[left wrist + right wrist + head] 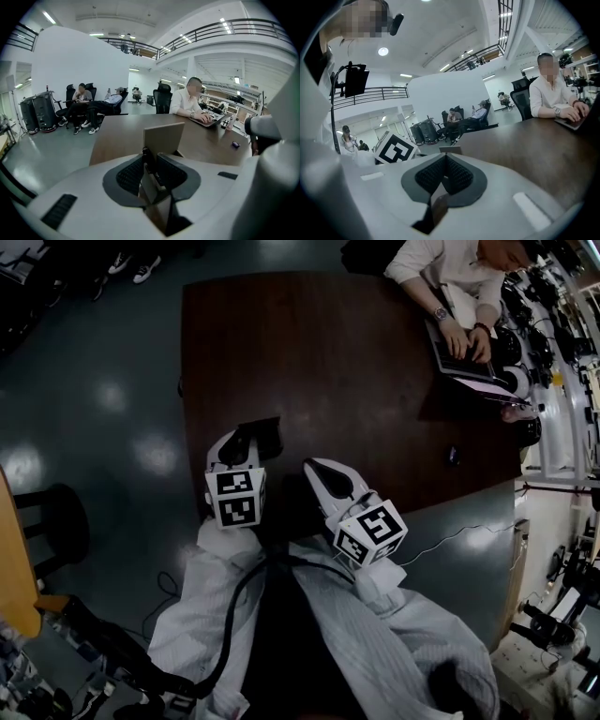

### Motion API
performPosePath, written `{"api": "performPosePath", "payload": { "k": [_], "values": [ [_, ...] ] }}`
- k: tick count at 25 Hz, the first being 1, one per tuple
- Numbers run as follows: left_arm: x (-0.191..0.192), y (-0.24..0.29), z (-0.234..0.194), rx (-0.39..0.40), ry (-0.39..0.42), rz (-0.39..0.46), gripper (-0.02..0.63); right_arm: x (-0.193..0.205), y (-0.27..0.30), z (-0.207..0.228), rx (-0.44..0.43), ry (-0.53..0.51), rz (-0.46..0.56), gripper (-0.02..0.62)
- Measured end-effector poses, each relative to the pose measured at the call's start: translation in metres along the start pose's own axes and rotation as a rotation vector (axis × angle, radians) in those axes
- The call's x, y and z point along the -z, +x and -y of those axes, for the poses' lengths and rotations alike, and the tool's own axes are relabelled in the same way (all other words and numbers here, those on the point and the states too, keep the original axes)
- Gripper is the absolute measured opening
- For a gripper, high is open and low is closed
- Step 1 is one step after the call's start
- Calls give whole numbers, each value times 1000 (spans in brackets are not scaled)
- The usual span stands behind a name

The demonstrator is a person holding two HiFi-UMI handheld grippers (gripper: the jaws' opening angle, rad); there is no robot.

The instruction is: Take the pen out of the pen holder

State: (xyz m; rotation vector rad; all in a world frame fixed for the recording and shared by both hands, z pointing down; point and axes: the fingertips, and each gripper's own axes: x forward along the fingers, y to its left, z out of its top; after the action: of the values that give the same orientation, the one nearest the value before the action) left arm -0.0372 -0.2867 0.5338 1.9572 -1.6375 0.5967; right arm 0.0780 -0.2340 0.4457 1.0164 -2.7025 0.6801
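Observation:
The pen holder (266, 433) is a dark, box-shaped stand near the front left corner of the brown table (356, 362). In the left gripper view its flat tan wall (164, 136) rises just past the jaws. My left gripper (246, 441) reaches down into it. Its pads (130, 174) are closed on a black pen (156, 177) that stands upright between them. My right gripper (321, 471) hovers to the right of the holder over the table's front edge. In its own view the right gripper (446, 162) is shut with nothing between its pads.
A seated person types on a laptop (459, 357) at the table's far right corner. A small dark object (454, 455) lies near the right edge. A black stool (56, 521) stands on the floor to the left. Several people sit in chairs (89, 108) across the hall.

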Motion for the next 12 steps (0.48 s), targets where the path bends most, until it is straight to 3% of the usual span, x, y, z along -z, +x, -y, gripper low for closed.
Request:
{"api": "performPosePath", "payload": {
  "k": [6, 12],
  "values": [
    [5, -8, -3, -3, -54, 8, 84, 3, -7, 0, 16, 6, 2, 3],
    [5, -14, -2, 1, -55, 28, 83, 6, -8, -5, 9, 6, 2, 3]
  ]
}}
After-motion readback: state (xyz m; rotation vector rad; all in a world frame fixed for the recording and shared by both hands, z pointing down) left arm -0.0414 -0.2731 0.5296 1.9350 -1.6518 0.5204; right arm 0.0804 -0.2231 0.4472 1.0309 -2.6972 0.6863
